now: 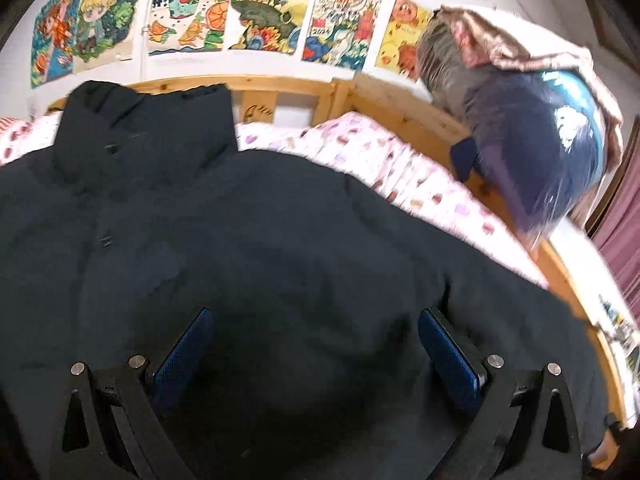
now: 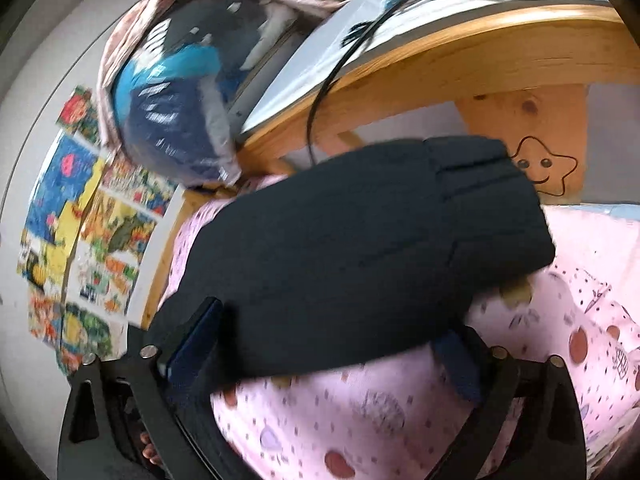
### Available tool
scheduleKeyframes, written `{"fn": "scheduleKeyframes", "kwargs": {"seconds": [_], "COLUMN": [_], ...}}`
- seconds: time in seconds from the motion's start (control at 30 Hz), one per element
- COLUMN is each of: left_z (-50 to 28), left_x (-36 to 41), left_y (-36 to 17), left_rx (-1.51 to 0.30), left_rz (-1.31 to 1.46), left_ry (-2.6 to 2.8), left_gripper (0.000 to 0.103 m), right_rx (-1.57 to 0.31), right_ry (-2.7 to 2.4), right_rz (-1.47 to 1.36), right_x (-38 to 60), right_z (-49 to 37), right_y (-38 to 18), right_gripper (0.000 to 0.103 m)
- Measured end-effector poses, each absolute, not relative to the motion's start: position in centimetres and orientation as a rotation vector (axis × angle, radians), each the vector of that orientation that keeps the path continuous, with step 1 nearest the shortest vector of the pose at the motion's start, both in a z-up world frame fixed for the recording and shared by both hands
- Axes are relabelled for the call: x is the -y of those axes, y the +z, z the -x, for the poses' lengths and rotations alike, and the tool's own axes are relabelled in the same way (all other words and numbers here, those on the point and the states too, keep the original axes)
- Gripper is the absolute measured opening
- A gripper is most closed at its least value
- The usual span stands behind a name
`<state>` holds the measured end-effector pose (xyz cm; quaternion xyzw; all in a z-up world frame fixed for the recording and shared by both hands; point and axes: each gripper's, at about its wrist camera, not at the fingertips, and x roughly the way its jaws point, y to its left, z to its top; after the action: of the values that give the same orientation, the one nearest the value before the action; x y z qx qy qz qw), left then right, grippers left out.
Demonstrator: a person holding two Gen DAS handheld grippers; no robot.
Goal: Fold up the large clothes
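A dark navy padded coat point(image 1: 248, 216) lies spread over a bed with a pink patterned bedsheet point(image 1: 384, 160), collar toward the wooden headboard point(image 1: 304, 92). Your left tongs point(image 1: 316, 344) hover just above the coat's body, blue-padded fingers point(image 1: 448, 356) spread wide, gripping nothing.

From your right wrist camera, one sleeve of the coat point(image 2: 360, 236) stretches away across the pink bedsheet point(image 2: 360, 420) toward a wooden bed frame point(image 2: 480, 64) carved with a smiling star point(image 2: 544, 168). Your right tongs point(image 2: 328, 356) are spread wide (the sleeve's near end lies between the fingers); whether the fabric touches the pads I cannot tell, as the picture is blurred.

Colourful children's drawings point(image 1: 208, 12) cover the wall behind the headboard. A clear plastic bag stuffed with blue and grey textiles point(image 1: 532, 136) sits on the bed's far corner, a pinkish blanket point(image 1: 520, 48) draped on top. A black cable point(image 2: 340, 64) hangs over the wooden frame.
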<state>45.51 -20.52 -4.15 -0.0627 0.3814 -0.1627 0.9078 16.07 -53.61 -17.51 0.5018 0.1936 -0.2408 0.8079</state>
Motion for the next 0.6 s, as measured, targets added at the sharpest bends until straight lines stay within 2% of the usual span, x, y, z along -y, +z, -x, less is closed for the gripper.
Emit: {"fn": "scheduleKeyframes", "kwargs": {"seconds": [0.1,0.17,0.27,0.37,0.6], "left_z": [-47.1,-48.3,-49.1,-49.0,-48.0], "left_x": [21.6,22.3,23.3,23.4,21.5], "left_y": [-5.4,-7.1,-10.2,-10.9,-8.8], "left_rx": [-0.825,-0.901,-0.991,-0.985,-1.006], "left_rz": [0.136,0.122,0.063,0.044,0.097], "left_ry": [-0.341,-0.335,-0.312,-0.312,-0.360], "left_gripper": [0.103,0.103,0.103,0.103,0.103], "right_rx": [-0.406,-0.393,-0.349,-0.313,-0.243], "right_ry": [-0.560,-0.588,-0.616,-0.631,-0.626], "right_rz": [-1.087,-1.077,-1.055,-1.008,-0.790], "right_x": [54.8,55.2,55.8,55.9,55.2], "right_z": [-16.4,-16.7,-16.9,-16.6,-16.3], "right_y": [-17.7,-17.7,-17.3,-16.5,-10.6], "right_gripper": [0.080,0.059,0.037,0.021,0.015]}}
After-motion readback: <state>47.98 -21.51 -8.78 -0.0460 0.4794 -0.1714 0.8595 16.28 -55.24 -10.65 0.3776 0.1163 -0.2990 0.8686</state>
